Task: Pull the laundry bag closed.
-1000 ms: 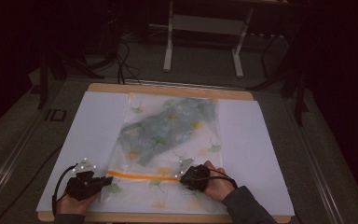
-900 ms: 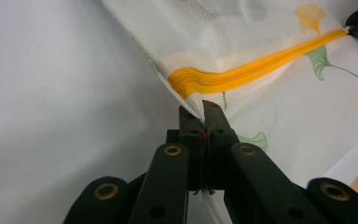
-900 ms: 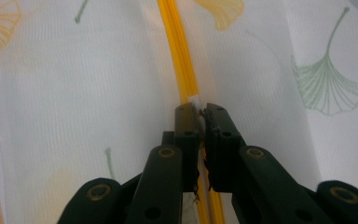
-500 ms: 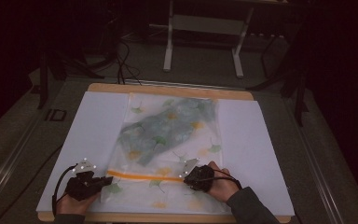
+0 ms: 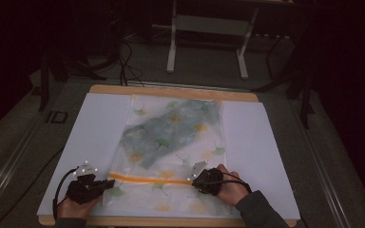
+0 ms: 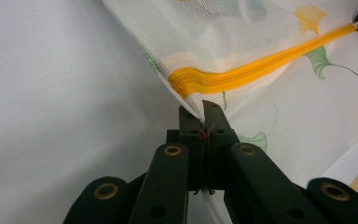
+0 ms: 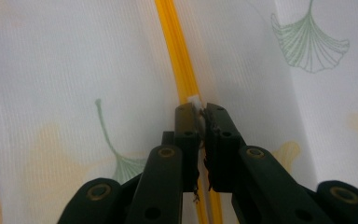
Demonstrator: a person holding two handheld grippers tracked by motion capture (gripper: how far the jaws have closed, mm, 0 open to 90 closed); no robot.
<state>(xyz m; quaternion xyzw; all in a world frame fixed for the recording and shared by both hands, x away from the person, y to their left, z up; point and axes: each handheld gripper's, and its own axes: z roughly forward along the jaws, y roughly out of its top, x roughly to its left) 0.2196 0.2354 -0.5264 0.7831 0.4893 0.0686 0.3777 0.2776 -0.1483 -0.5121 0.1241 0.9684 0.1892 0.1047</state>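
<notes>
White mesh printed with green and orange ginkgo leaves forms the laundry bag (image 5: 173, 152), which lies flat on the pale sheet (image 5: 261, 142) covering the wooden table (image 5: 171, 90). The bag occupies the middle of the sheet, reaching from the far edge almost to the near edge. A grey-green garment (image 5: 171, 130) shows through the mesh in the far half.

An orange zipper (image 5: 149, 179) runs across the bag near its closer end, roughly parallel to the near table edge.

The left gripper (image 5: 105, 184) sits at the left end of the zipper, low over the sheet, held in the person's left hand (image 5: 73, 205). In the left gripper view, the left gripper (image 6: 201, 109) has its jaws closed together on the corner of the mesh just below the zipper's end (image 6: 182, 84); the fabric rises slightly from the sheet at that point.

The right gripper (image 5: 196, 179) sits at the right portion of the zipper, held in the right hand (image 5: 230, 190), with a dark sleeve (image 5: 261, 213) behind it. In the right gripper view, the right gripper (image 7: 200, 109) has its jaws pressed together on a small white zipper pull (image 7: 194, 100), lying on the orange line (image 7: 175, 46).

The two grippers are well apart, with the zipper stretched between them.

Dark floor and a metal stand (image 5: 209, 28) lie beyond the table.
</notes>
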